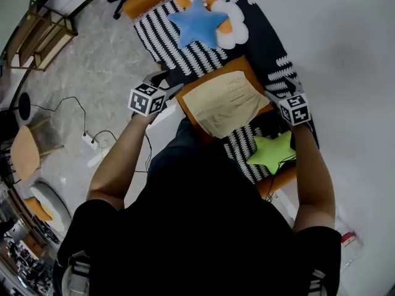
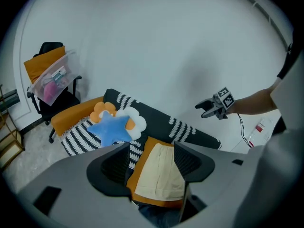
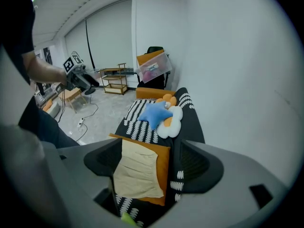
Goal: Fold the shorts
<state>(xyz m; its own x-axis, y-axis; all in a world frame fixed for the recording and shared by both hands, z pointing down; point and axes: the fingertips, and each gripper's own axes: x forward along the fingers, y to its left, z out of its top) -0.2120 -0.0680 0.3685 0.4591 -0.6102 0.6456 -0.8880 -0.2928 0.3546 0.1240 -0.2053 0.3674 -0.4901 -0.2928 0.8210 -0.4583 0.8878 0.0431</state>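
Observation:
Beige shorts (image 1: 226,103) lie spread flat on an orange cushion (image 1: 189,108) on the striped sofa. My left gripper (image 1: 163,79) hovers beside the cushion's left edge, open with nothing between its fingers. On the other side, my right gripper (image 1: 275,95) hangs by the cushion's right corner, also open and empty. In the left gripper view the shorts (image 2: 159,176) show between the spread jaws, and the right gripper (image 2: 205,109) is in the air beyond. The right gripper view frames the shorts (image 3: 135,171) from the other side, with the left gripper (image 3: 88,85) far off.
A blue star pillow (image 1: 197,22) and a white-and-orange flower pillow (image 1: 234,28) lie further along the sofa (image 1: 162,41). A green star pillow (image 1: 271,152) sits close to me. The wall (image 1: 345,54) runs along the right. A power strip (image 1: 91,142) and cables lie on the floor at left.

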